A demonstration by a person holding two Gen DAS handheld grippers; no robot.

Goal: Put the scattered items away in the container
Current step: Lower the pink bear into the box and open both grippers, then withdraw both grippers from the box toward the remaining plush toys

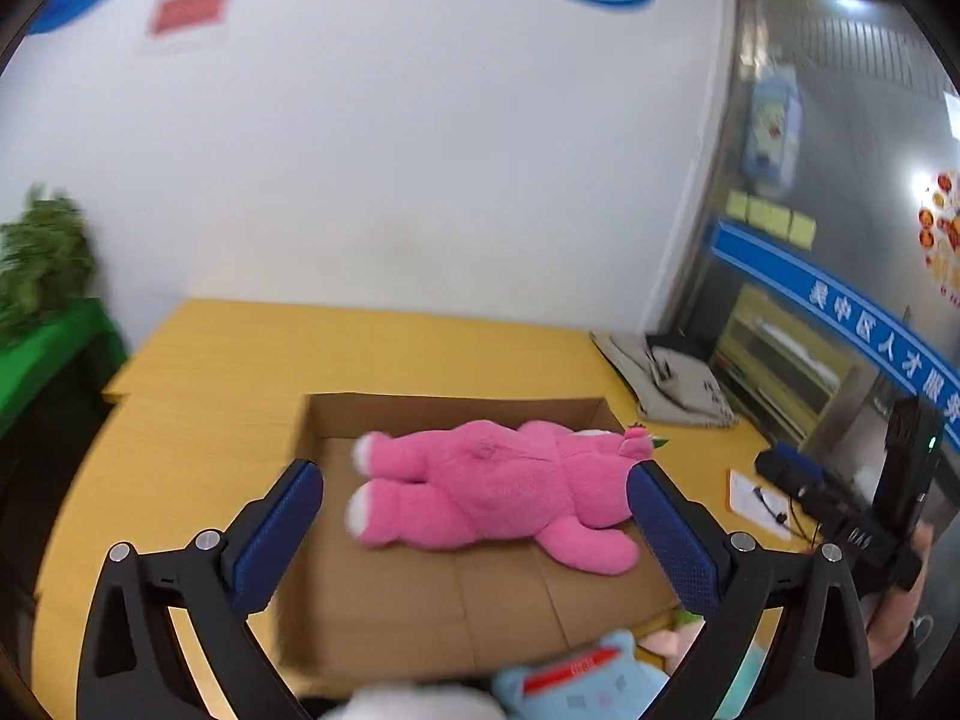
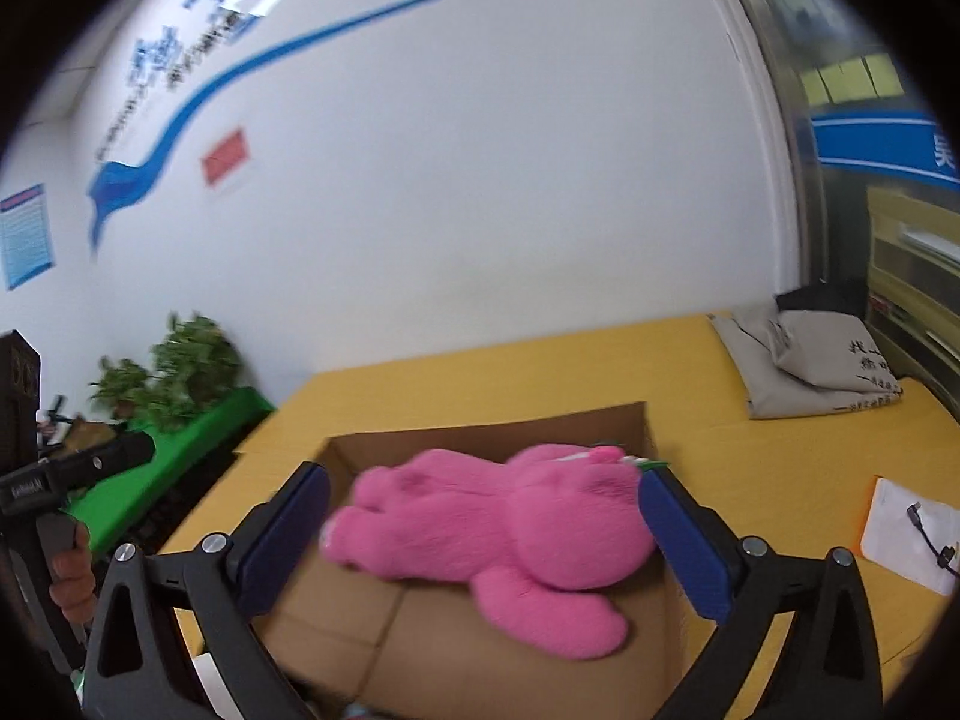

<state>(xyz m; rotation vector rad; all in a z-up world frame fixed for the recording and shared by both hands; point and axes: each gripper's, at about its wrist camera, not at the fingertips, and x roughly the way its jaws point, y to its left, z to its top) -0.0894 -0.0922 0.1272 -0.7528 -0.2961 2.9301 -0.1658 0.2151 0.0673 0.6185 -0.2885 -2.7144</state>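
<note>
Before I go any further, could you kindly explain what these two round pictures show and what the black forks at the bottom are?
No robot here: a person holds a two-finger gripper in each hand, and each carries a wide-angle camera looking forward along its fingers. One picture is from the left gripper, the other from the right gripper. The black forks with blue pads are their jaws, spread wide in both and holding nothing.

Ahead is an open cardboard box on a yellow table, with a pink plush toy lying inside. In the left view, a light blue plush toy sits at the near edge, blurred. A grey cloth bag lies at the far right of the table, and a white sheet with a cable nearer. Green plants stand left.
</note>
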